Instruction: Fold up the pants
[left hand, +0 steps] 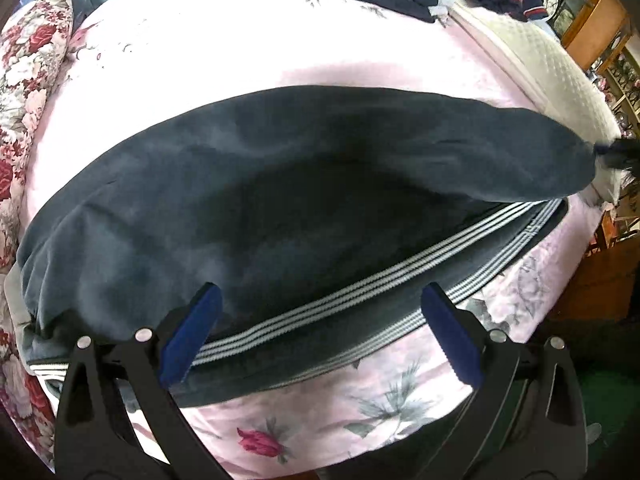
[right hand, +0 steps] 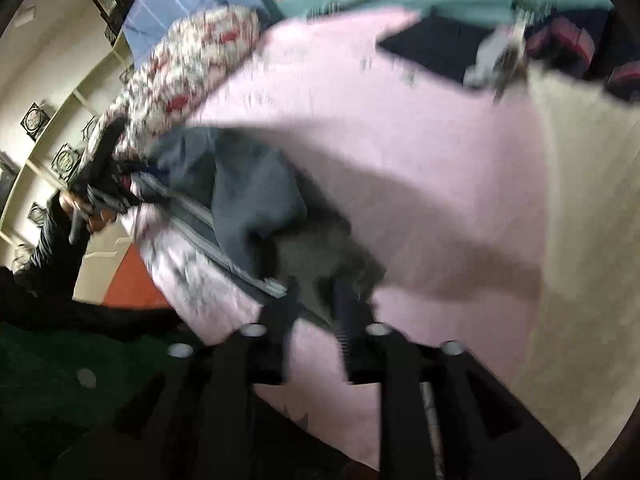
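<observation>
- The dark navy soft fleece pants with white side stripes (left hand: 304,208) lie flat across the pink floral bed sheet (left hand: 360,408), limp and light, we judge; they will sag wherever unsupported.
- Our left gripper (left hand: 320,332) hovers with fingers wide over the striped seam, holding nothing.
- Our right gripper (right hand: 316,300) appears pinched on the pants' end, though blur leaves us unsure.
- Open sheet beyond; the bed edge is near.
</observation>
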